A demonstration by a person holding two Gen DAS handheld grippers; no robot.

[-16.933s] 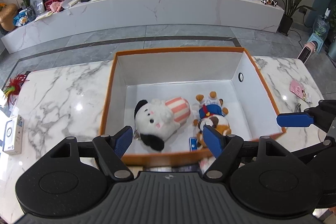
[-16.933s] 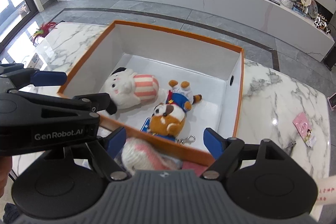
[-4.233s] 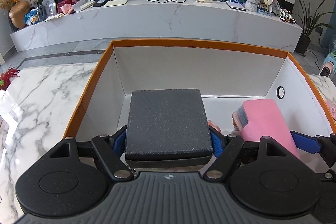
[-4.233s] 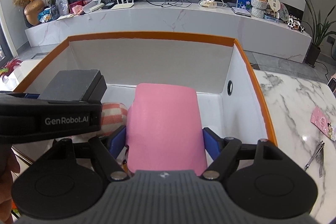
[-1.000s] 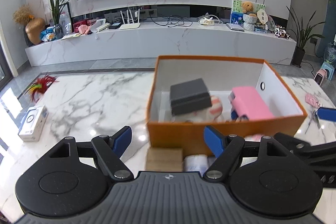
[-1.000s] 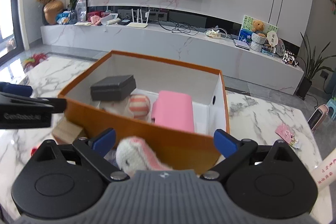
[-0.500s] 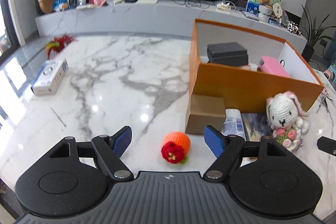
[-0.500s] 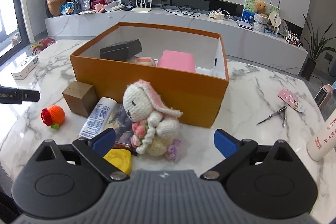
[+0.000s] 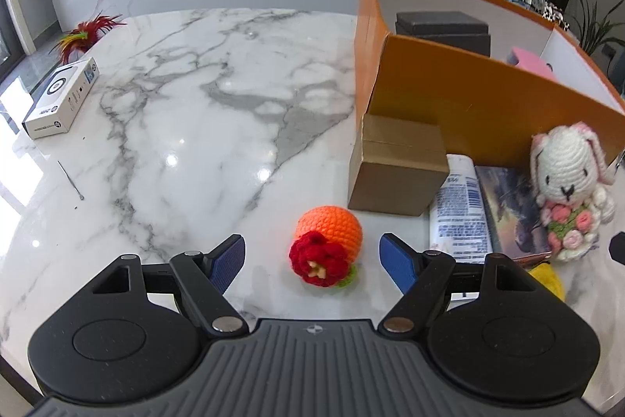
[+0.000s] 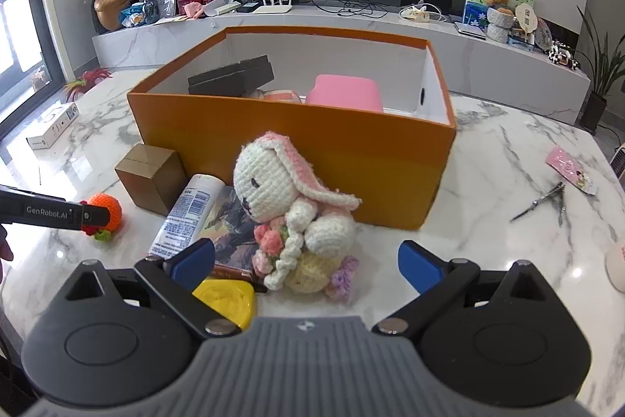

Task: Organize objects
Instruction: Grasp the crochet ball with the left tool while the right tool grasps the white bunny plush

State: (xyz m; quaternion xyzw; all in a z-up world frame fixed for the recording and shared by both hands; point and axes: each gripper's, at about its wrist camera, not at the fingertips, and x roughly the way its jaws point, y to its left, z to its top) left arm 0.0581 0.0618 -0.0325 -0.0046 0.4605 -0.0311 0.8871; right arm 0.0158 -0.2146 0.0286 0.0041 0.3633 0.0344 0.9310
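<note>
I'm lining up the next pickups beside the orange box [image 10: 297, 147]. My left gripper [image 9: 312, 256] stands wide, empty, around the crocheted orange ball [image 9: 327, 237] near the box's corner. My right gripper [image 10: 306, 262], also wide and empty, frames the crocheted bunny [image 10: 289, 198] against the front wall. Next I'd lower and close.

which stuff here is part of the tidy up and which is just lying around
Part of the job: orange box, crochet bunny, crochet orange, brown carton, white tube, yellow piece.

Lying about: scissors, white carton, feather toy.
</note>
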